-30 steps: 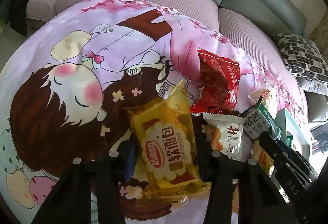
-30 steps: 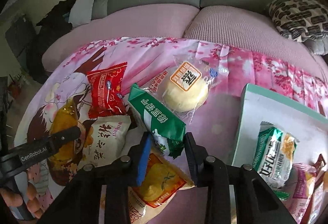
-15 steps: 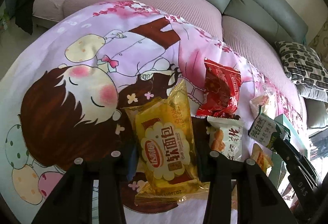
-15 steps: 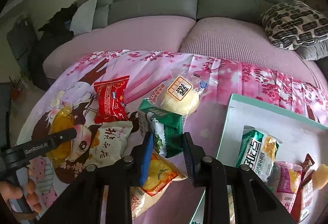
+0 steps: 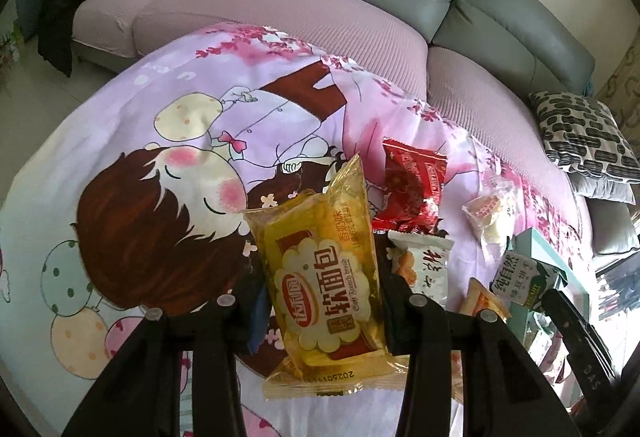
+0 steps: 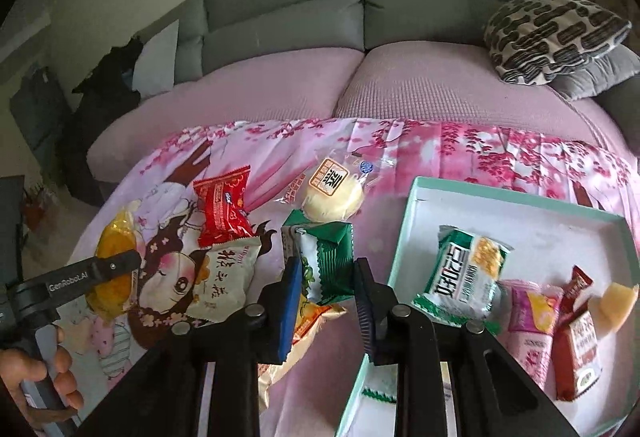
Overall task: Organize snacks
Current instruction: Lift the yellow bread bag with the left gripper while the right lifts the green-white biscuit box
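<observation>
The green biscuit packet (image 6: 320,261) sits pinched in the right tongs (image 6: 326,301), lifted off the cartoon blanket (image 5: 168,141) and just left of the teal-rimmed box (image 6: 404,221). The yellow soft-bread packet (image 5: 320,277) is clamped in the left tongs (image 5: 320,301), also raised. Inside the box lie a green-and-white packet (image 6: 464,277), a pink one (image 6: 532,313) and a red one (image 6: 576,357). On the blanket lie the red packet (image 6: 222,211), the white packet (image 6: 224,281), the round bun (image 6: 332,193) and an orange packet (image 6: 312,321). I judge the sorting roughly half done.
</observation>
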`<state>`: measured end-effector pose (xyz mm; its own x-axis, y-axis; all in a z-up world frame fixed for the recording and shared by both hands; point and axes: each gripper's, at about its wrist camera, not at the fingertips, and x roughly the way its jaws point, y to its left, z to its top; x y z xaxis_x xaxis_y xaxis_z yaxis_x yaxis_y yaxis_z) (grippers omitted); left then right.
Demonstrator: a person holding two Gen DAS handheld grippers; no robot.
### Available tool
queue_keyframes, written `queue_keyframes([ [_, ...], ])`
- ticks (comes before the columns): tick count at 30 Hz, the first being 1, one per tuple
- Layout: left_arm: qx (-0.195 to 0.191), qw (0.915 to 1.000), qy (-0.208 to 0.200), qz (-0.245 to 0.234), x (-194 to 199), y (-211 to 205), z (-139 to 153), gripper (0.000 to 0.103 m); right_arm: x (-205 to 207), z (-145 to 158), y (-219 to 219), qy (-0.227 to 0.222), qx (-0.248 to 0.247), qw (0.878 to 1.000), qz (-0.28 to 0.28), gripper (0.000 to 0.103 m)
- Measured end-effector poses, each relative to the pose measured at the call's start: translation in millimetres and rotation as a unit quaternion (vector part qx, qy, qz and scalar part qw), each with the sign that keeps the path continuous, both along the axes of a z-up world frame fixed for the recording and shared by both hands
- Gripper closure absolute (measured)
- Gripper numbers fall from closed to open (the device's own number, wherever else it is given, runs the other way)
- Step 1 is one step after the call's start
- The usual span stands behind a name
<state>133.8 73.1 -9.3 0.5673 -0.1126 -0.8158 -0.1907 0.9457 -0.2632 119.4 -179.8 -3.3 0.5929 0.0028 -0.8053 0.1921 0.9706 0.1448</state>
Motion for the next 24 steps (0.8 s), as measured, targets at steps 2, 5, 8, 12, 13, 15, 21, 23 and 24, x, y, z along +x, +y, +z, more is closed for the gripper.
queue_keyframes([
  [2,0.002,1.0000,-0.003,0.000,-1.8,-1.0,4.5,0.058,-6.9,4.7,-2.7,-0.006,0.006,1.000,-0.005,0.075],
  [5,0.008,0.9999,-0.010,0.000,-5.4,-5.0,14.1,0.058,-14.3,10.0,-7.2,-0.013,0.016,1.000,-0.013,0.075],
  [8,0.013,0.9998,-0.015,-0.001,-8.3,-10.0,22.4,0.058,-21.2,15.2,-12.4,-0.020,0.027,0.999,-0.020,0.082],
  [12,0.022,0.9995,-0.022,-0.007,-11.9,-20.7,34.1,0.058,-27.3,22.1,-18.8,-0.033,0.038,0.998,-0.023,0.094],
  [13,0.026,0.9993,-0.024,-0.011,-12.6,-25.2,37.1,0.058,-27.6,21.8,-19.8,-0.033,0.039,0.998,-0.023,0.094],
  [15,0.030,0.9991,-0.026,-0.014,-13.4,-31.2,40.2,0.058,-29.7,20.4,-24.6,-0.032,0.049,0.998,-0.025,0.094],
  [21,0.040,0.9987,-0.020,-0.023,-17.0,-47.1,40.7,0.058,-36.6,10.2,-49.8,-0.022,0.087,0.995,-0.045,0.094],
  [23,0.039,0.9988,-0.013,-0.027,-17.4,-51.0,36.2,0.058,-38.9,6.9,-58.2,-0.020,0.101,0.993,-0.053,0.094],
  [24,0.037,0.9989,-0.009,-0.028,-17.8,-52.5,33.8,0.058,-39.4,5.9,-60.9,-0.018,0.103,0.993,-0.053,0.094],
])
